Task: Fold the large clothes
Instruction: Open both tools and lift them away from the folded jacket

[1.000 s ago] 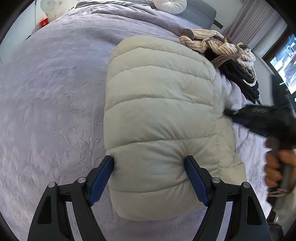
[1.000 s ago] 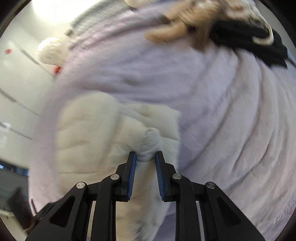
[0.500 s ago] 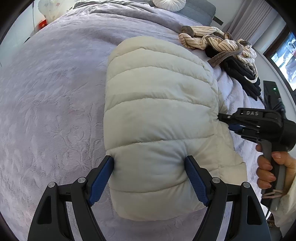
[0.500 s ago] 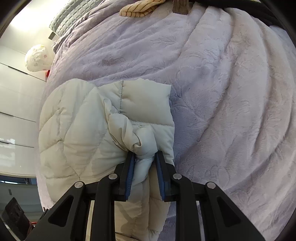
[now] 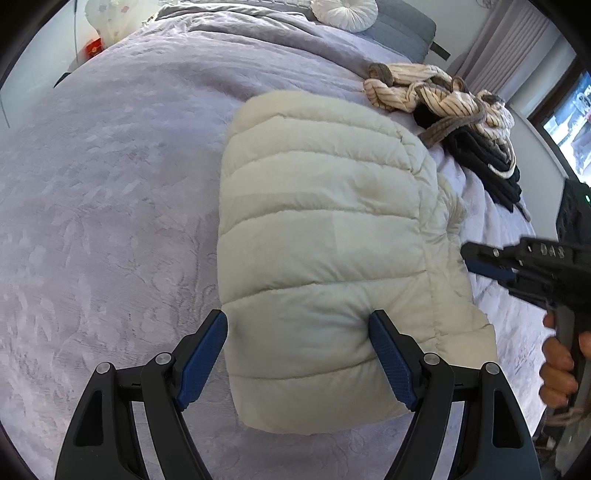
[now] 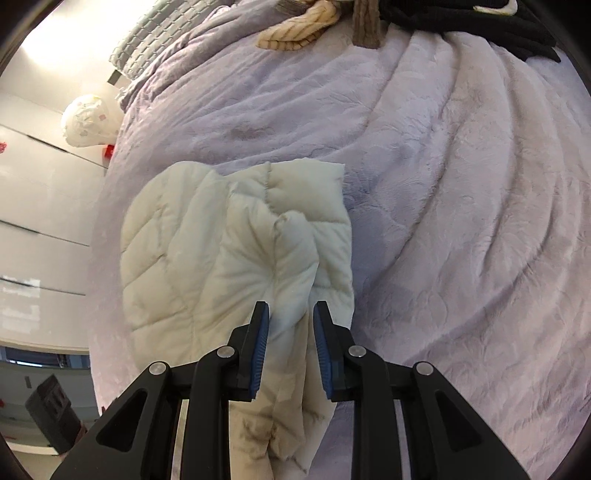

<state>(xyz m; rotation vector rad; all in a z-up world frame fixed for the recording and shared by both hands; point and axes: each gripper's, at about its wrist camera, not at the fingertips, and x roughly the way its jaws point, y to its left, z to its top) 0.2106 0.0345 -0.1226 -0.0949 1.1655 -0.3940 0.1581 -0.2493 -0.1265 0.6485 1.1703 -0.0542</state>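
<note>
A cream quilted jacket lies folded into a thick bundle on a bed covered by a lilac blanket.

The left hand-held gripper stands wide over the near end of the bundle. Its blue pads press into the padding on both sides, which bulges between them, so it is grasping the jacket.

The right hand-held gripper is set over the jacket's loose edge, where the cloth gathers into a puckered fold. A ridge of cloth runs between its narrowly parted jaws. Whether the pads still pinch it or only flank it, I cannot tell.

In the left wrist view the right hand-held gripper shows at the jacket's right edge, gripped by a hand.

Beyond the jacket, near the far side of the bed, a striped garment lies heaped on dark clothes. A round white cushion sits at the head of the bed.
</note>
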